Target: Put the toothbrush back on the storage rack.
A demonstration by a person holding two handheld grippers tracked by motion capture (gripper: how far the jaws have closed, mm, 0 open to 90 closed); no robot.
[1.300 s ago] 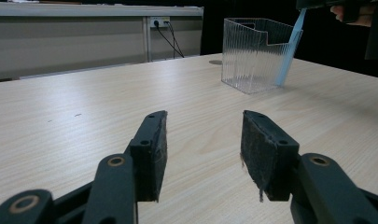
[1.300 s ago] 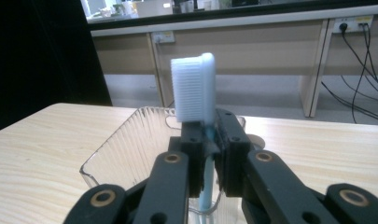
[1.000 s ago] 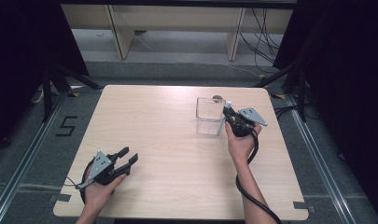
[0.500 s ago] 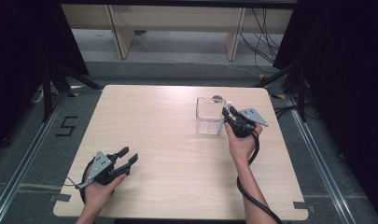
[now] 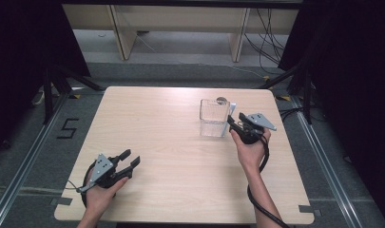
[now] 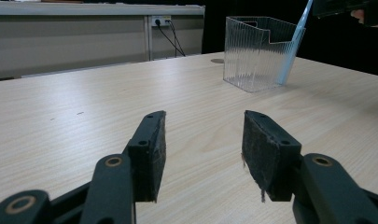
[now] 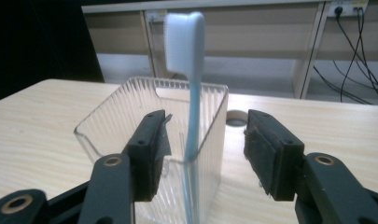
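A clear ribbed plastic box [image 5: 213,118] stands on the right half of the wooden table [image 5: 161,123]. A light blue toothbrush [image 5: 232,113] leans upright against the box's right side, bristle head up. My right gripper [image 5: 235,124] is just right of the box, open. In the right gripper view the toothbrush [image 7: 191,93] rises between the spread jaws of that gripper [image 7: 205,126] without touching either pad, with the box [image 7: 130,121] behind it. My left gripper [image 5: 129,160] rests open near the front left edge, with nothing in it [image 6: 203,126]. The left gripper view shows the box [image 6: 259,51] and toothbrush [image 6: 291,49] far off.
A small round hole [image 5: 222,100] sits in the tabletop just behind the box. Shelving and cables [image 5: 271,28] run along the floor beyond the table's far edge. Bare wood lies between the two grippers.
The right gripper has shifted slightly back and to the right from the box. The left gripper has stayed where it was.
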